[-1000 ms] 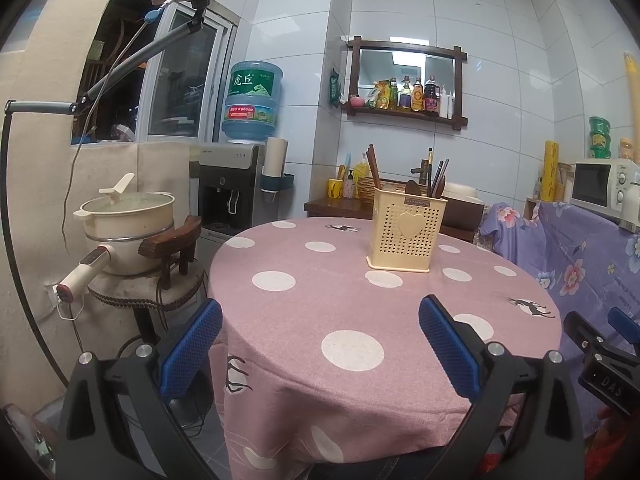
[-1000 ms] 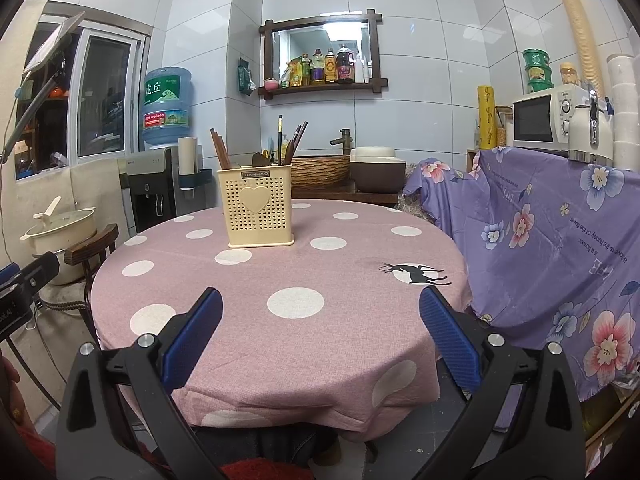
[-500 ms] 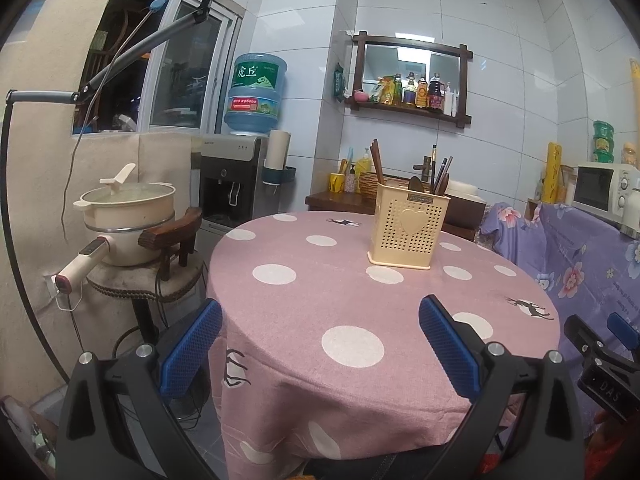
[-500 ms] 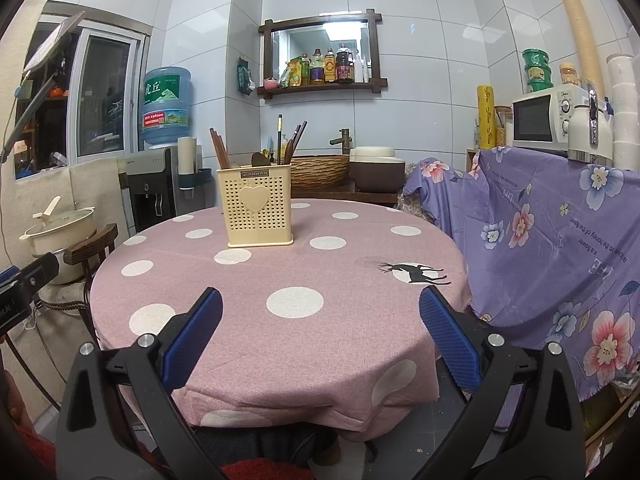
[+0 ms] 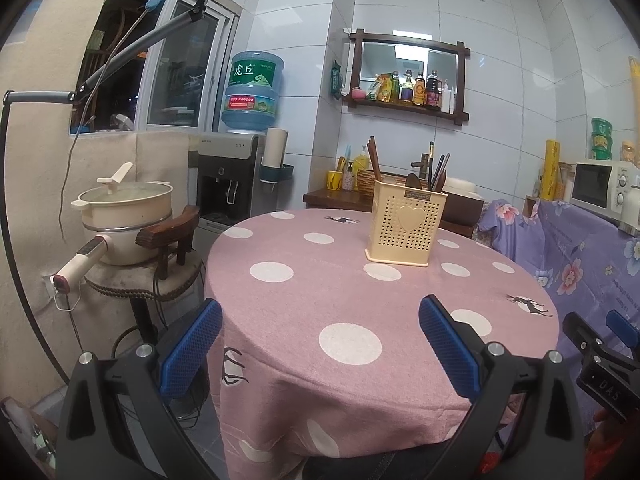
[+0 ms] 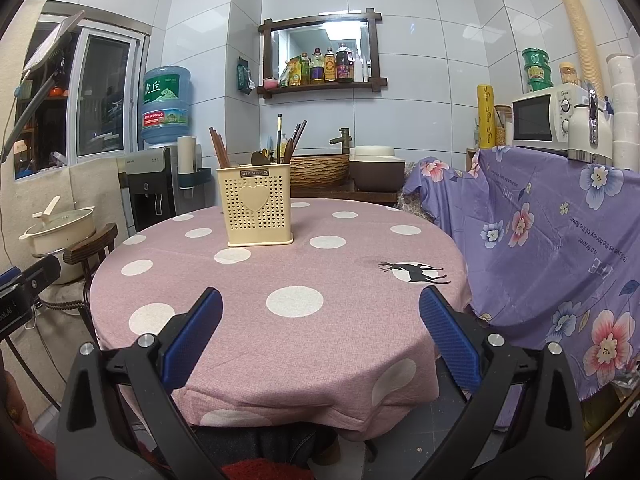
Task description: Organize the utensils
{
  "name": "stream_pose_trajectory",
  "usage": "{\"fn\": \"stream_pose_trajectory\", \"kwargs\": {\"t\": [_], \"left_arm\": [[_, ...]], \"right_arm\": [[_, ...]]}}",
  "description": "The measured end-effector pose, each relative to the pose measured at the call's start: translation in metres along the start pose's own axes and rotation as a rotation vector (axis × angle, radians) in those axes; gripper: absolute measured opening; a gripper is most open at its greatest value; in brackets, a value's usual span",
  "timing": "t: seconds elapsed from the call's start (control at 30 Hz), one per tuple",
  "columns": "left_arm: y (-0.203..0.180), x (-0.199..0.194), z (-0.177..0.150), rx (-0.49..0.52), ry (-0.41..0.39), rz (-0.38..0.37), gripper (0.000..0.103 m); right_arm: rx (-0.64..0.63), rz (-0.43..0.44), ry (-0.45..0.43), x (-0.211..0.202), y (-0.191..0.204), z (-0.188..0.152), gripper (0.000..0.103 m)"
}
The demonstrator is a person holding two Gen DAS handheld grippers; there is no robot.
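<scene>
We hold the left gripper low in its frame with the blue-padded fingers spread wide and nothing between them; the right gripper sits the same way at the bottom of its own view, jaws apart and empty. Both hang just off the near edge of the table, which we read as a waiting stance: neither has committed to a reach.

The task's thing, the cream perforated plastic utensil holder with a heart on its front, stands upright above centre in the right view and right of centre in the left view, well apart from both grippers. Dark wooden chopsticks and spoon handles rise out of its top, leaning against its walls. No loose utensil shows anywhere on the cloth, so we judge the sorting either done or not yet begun; we cannot tell which.

The round table under a pink cloth with white dots is otherwise bare. At the left of the left view a cream lidded pot rests on a stool; a water dispenser with a blue bottle stands behind, and a white microwave sits at the right.
</scene>
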State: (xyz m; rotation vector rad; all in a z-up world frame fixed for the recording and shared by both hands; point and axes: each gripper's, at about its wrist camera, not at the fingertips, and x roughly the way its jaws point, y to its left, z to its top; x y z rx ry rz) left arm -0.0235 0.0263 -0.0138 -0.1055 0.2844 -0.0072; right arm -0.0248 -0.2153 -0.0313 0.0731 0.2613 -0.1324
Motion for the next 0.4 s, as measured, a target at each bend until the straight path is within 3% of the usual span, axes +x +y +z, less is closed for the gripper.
{"fn": "stream_pose_trajectory", "kwargs": {"t": [0.4], "left_arm": [[0.0011,-0.0002,-0.0001,-0.002,0.006,0.005,0.098]], "right_arm": [[0.0,0.001,0.001,0.0002,-0.0005,0.0003,0.097]]}}
